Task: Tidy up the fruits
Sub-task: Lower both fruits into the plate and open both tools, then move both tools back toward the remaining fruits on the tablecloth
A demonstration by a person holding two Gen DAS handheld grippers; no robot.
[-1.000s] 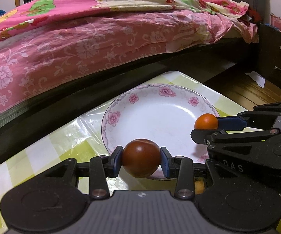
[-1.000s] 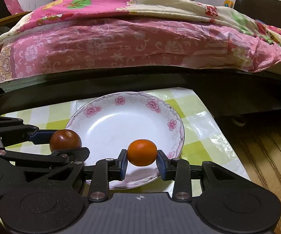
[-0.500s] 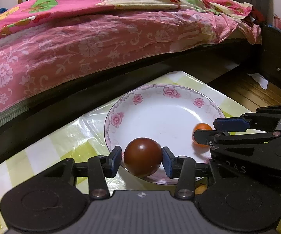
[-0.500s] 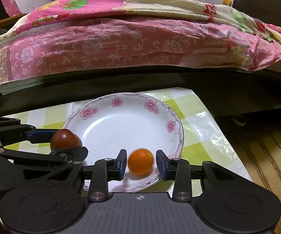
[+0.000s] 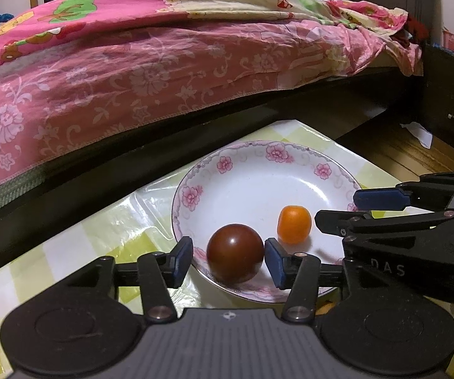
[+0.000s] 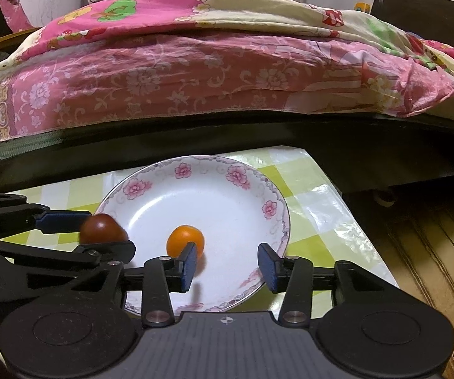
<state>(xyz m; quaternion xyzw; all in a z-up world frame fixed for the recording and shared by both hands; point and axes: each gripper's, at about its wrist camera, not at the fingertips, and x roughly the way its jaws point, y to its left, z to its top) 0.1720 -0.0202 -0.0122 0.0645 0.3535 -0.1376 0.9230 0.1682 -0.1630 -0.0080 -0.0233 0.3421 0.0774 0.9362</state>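
Observation:
A white plate with pink flowers on its rim (image 5: 227, 164) (image 6: 239, 175) sits on a green-checked tablecloth. A dark red tomato (image 5: 235, 253) (image 6: 102, 229) lies on the plate's near edge between the jaws of my left gripper (image 5: 228, 258), which is open with small gaps on both sides. A small orange fruit (image 5: 294, 224) (image 6: 185, 241) lies loose on the plate. My right gripper (image 6: 226, 265) is open and empty above the plate's near rim, and its left fingertip (image 6: 189, 263) stands just in front of the orange fruit.
A bed with a pink floral quilt (image 5: 151, 63) (image 6: 195, 72) stands right behind the low table. The table's right edge (image 6: 353, 221) drops to a wooden floor (image 6: 432, 252). A dark cabinet (image 5: 451, 104) stands at the right.
Both grippers have opened. The orange fruit dropped from the right gripper onto the plate. The tomato came free of the left gripper's pads and rests on the plate.

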